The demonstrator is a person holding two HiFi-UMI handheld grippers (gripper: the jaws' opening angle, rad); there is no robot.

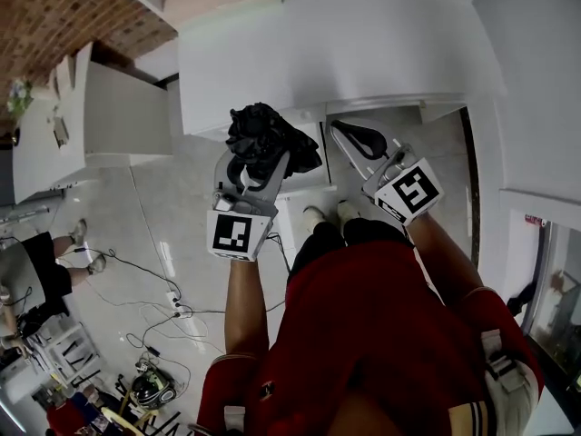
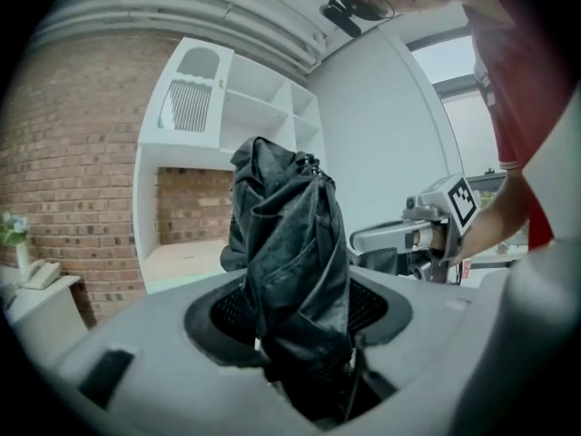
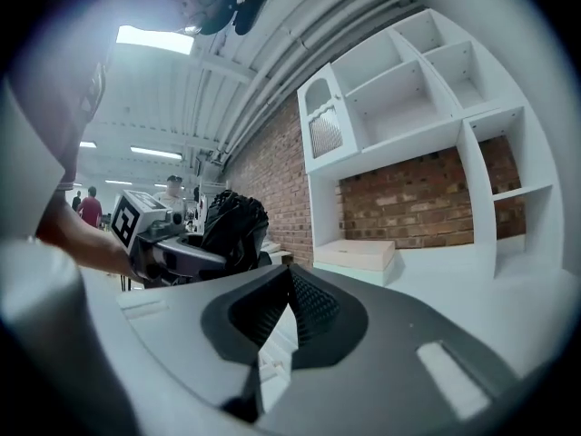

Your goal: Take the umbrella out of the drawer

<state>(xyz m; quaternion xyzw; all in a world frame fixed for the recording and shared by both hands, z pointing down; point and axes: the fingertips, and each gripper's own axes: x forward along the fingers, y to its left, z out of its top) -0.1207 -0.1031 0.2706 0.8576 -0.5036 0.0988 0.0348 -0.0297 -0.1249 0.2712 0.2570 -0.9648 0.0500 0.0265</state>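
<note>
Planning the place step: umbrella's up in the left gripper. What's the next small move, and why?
Probably carry the umbrella forward over the white top and lower it there. The left gripper is clamped on it, it touches nothing else, and the right gripper is shut and empty, so only setting down seems left.

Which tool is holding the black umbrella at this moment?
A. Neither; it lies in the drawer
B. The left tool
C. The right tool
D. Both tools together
B: in the left gripper view, the left tool has its jaws closed on the folded black umbrella, while the right tool has nothing between its jaws.
</note>
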